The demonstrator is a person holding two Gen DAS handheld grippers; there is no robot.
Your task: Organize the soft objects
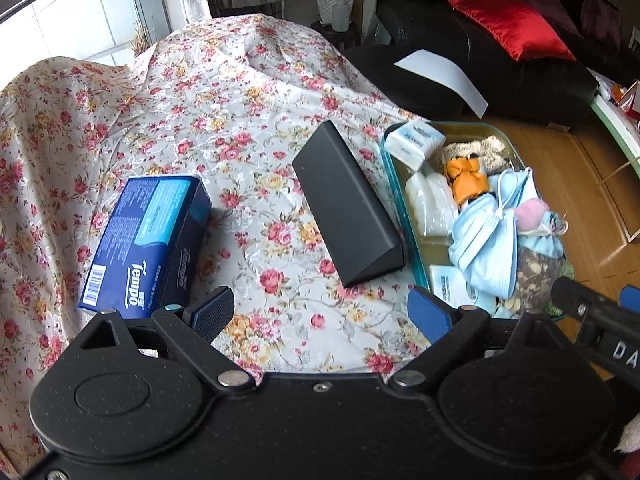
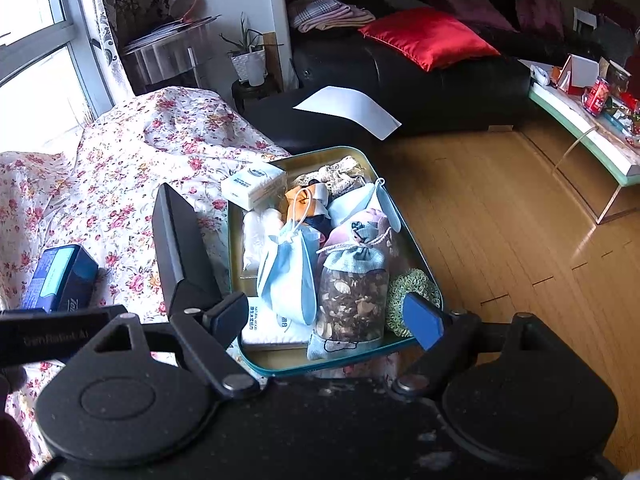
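A teal-rimmed tray (image 2: 416, 240) (image 1: 394, 184) at the right edge of the floral-covered surface holds soft things: blue face masks (image 2: 286, 276) (image 1: 486, 240), a sachet of dried petals (image 2: 352, 300) (image 1: 534, 276), a white tissue pack (image 2: 254, 186) (image 1: 418, 142), an orange plush (image 1: 468, 178), lace and a green scrubber (image 2: 412, 286). A blue Tempo tissue box (image 1: 148, 240) (image 2: 60, 278) lies on the cloth at the left. My left gripper (image 1: 322, 314) is open and empty above the cloth. My right gripper (image 2: 326, 320) is open and empty over the tray's near end.
A black wedge-shaped box (image 1: 348, 204) (image 2: 182, 248) lies between the tissue box and the tray. Beyond are a black sofa (image 2: 420, 80) with a red cushion (image 2: 428, 38), a white sheet of paper (image 2: 352, 110), wooden floor and a cluttered side table (image 2: 580, 112).
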